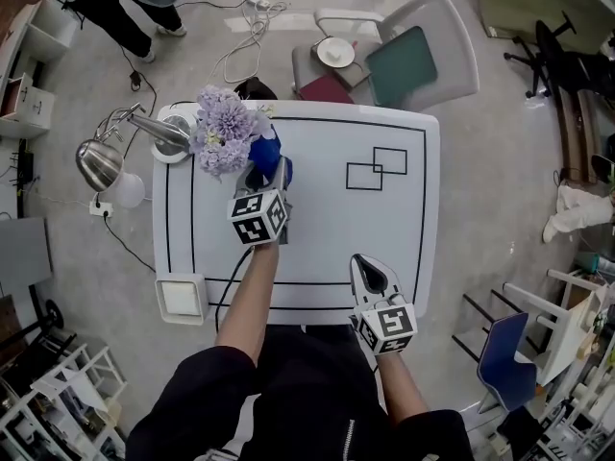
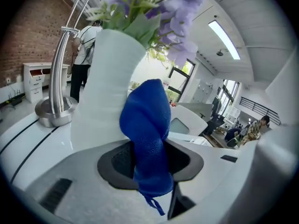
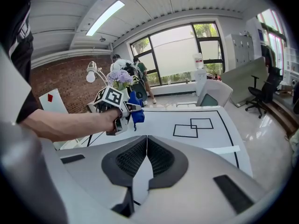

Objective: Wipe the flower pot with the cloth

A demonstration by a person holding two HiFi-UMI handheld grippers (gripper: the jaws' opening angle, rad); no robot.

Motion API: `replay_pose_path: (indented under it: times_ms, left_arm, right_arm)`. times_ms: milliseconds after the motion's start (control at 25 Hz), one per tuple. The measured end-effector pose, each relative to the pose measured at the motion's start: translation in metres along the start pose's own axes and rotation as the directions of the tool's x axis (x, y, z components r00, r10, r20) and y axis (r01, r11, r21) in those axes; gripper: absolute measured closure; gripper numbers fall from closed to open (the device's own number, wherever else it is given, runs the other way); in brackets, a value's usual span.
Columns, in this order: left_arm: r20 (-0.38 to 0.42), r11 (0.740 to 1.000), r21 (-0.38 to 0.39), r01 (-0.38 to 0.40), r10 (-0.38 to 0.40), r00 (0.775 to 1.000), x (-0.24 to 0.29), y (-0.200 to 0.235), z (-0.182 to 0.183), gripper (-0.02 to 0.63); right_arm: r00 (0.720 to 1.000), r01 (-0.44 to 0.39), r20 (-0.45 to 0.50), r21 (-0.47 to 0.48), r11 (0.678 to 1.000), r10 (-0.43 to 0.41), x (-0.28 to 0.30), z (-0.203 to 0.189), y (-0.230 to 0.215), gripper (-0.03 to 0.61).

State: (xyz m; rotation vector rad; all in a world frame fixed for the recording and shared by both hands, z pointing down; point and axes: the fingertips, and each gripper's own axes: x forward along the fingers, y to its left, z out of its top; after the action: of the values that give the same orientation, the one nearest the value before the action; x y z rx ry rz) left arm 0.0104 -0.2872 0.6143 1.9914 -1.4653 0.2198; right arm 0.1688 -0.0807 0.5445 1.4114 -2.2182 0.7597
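A white flower pot (image 2: 106, 87) with purple flowers (image 1: 223, 128) stands at the back left of the white table (image 1: 327, 243). In the head view the blooms hide most of the pot. My left gripper (image 1: 272, 169) (image 2: 149, 160) is shut on a blue cloth (image 1: 265, 152) (image 2: 147, 134). The cloth bunches up between the jaws and rests against the pot's right side. The right gripper view shows the same cloth (image 3: 135, 110) hanging from the left gripper. My right gripper (image 1: 369, 265) (image 3: 145, 146) hovers over the table's front edge, shut with nothing in it.
A chrome desk lamp (image 1: 101, 159) has its round base (image 2: 52, 113) just left of the pot. Two overlapping black rectangles (image 1: 377, 168) are marked on the table's right half. A white square pad (image 1: 181, 298) sits at the front left corner. A chair (image 1: 423, 60) stands behind the table.
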Motion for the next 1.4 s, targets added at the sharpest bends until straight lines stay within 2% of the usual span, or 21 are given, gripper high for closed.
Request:
replay_pose_path:
  times_ms: [360,440,520,640,720,920,1120,1240,1400]
  left_arm:
    - [-0.104,0.998,-0.034,-0.062,0.058,0.993,0.017,0.005,-0.046,0.457]
    - [-0.065,0.999,0.002,-0.052,0.052,0.996,0.013,-0.002,-0.039,0.457]
    - [0.012,0.998,0.039,-0.045,0.045,0.999,0.008,-0.011,-0.017,0.457]
    - [0.096,0.997,0.037,-0.062,0.058,0.994,0.007,-0.013,0.01,0.457]
    - [0.11,0.997,0.029,-0.076,0.073,0.991,0.011,-0.008,0.017,0.457]
    - [0.015,0.995,-0.034,-0.092,0.093,0.996,0.028,0.0,0.001,0.457]
    - [-0.081,0.993,-0.045,-0.106,0.102,0.991,0.03,0.003,-0.03,0.457]
    - [-0.092,0.995,-0.033,-0.097,0.094,0.991,0.014,-0.003,-0.042,0.457]
    - [-0.056,0.998,0.023,-0.055,0.056,0.997,-0.025,-0.021,-0.044,0.457]
  right_arm:
    - [1.0,-0.023,-0.019,0.01,1.0,0.024,0.004,-0.004,-0.013,0.569]
    - [0.999,-0.031,-0.02,0.008,0.999,0.031,0.005,-0.003,-0.012,0.569]
    - [0.999,-0.035,-0.02,0.006,0.999,0.035,0.007,-0.001,-0.013,0.569]
    - [0.999,-0.035,-0.021,0.005,0.999,0.035,0.007,0.0,-0.015,0.569]
    - [0.999,-0.035,-0.022,0.005,0.999,0.035,0.006,-0.002,-0.016,0.569]
    - [0.999,-0.044,-0.029,0.006,0.999,0.044,0.004,-0.005,-0.017,0.569]
    - [0.998,-0.057,-0.016,-0.003,0.998,0.057,-0.002,-0.003,-0.015,0.569]
    - [0.998,-0.068,-0.007,-0.011,0.998,0.068,-0.005,-0.006,-0.014,0.569]
    - [0.991,-0.133,-0.005,-0.018,0.991,0.133,-0.008,-0.01,0.002,0.568]
